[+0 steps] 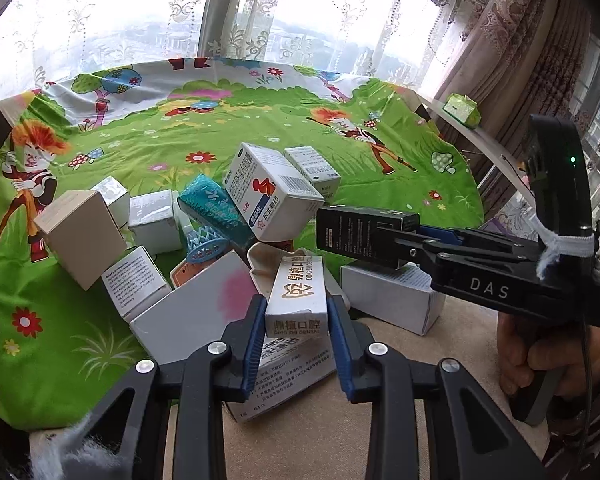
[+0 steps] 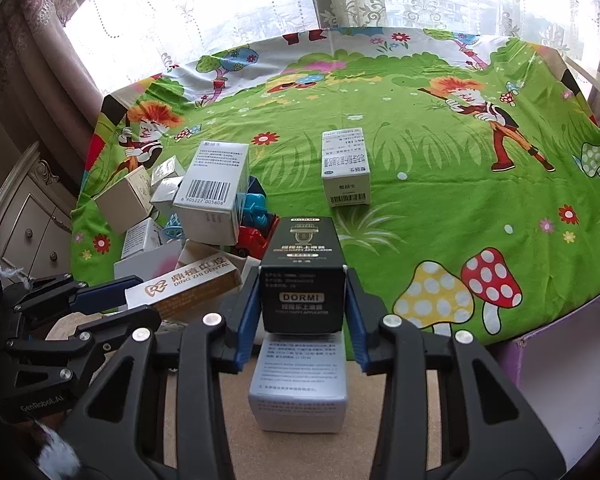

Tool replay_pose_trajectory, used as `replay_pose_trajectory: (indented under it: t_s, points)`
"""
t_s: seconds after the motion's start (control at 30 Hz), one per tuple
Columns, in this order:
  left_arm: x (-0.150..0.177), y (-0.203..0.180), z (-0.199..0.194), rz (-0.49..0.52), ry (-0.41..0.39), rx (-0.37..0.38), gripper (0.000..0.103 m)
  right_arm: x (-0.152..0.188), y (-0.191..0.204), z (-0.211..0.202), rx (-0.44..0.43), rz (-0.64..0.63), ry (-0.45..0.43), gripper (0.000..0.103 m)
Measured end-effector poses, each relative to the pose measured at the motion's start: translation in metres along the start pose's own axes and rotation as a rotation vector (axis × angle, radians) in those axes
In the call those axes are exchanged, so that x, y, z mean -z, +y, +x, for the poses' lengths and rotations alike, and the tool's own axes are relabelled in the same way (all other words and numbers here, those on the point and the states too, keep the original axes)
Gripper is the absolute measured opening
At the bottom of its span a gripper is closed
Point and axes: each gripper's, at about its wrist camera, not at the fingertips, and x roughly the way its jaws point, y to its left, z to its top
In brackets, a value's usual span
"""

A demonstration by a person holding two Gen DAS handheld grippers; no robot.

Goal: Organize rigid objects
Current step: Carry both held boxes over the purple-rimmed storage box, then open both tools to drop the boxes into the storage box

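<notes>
step: grasp | left tongs (image 1: 296, 312) clamped on white dental box (image 1: 298, 288) at pile edge | right tongs (image 2: 303, 300) clamped on black box (image 2: 302, 276) above a white box (image 2: 299, 384) | next: lift both clear, set apart on table (image 2: 420, 152)

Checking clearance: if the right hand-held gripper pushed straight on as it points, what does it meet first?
Probably the cartoon-print cloth; the right hand-held gripper, shut on the black DORMI box, has the white medicine box slightly right; depth unclear.

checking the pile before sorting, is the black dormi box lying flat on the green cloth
No, the black DORMI box sits between the right gripper pads, above a white box, off the green cloth.
</notes>
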Motion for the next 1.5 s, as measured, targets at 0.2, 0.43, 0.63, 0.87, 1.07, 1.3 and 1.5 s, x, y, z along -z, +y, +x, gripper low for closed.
replay_pose_trajectory:
  t_s: [0.2, 0.43, 0.63, 0.87, 1.07, 1.3, 1.5]
  points:
    - [0.006, -0.005, -0.022, -0.079, -0.078, 0.014, 0.032, 0.004, -0.008, -0.024, -0.002, 0.026, -0.073, 0.043]
    - [0.009, -0.034, -0.047, -0.082, -0.173, 0.079, 0.032, 0.019, -0.023, -0.057, 0.017, 0.043, -0.124, 0.043]
    - [0.008, -0.07, -0.043, -0.025, -0.151, 0.14, 0.032, 0.039, -0.057, -0.09, 0.063, 0.097, -0.147, 0.043]
    - [0.004, -0.122, -0.026, 0.07, -0.094, 0.206, 0.032, 0.073, -0.112, -0.121, 0.165, 0.201, -0.142, 0.043]
    - [0.001, -0.158, -0.007, 0.121, -0.035, 0.25, 0.032, 0.098, -0.15, -0.135, 0.252, 0.274, -0.13, 0.043]
    - [-0.004, -0.196, 0.018, 0.169, 0.022, 0.294, 0.032, 0.11, -0.177, -0.142, 0.311, 0.34, -0.119, 0.043]
    - [-0.002, -0.221, 0.039, 0.211, 0.083, 0.297, 0.053, 0.114, -0.185, -0.146, 0.351, 0.363, -0.123, 0.054]
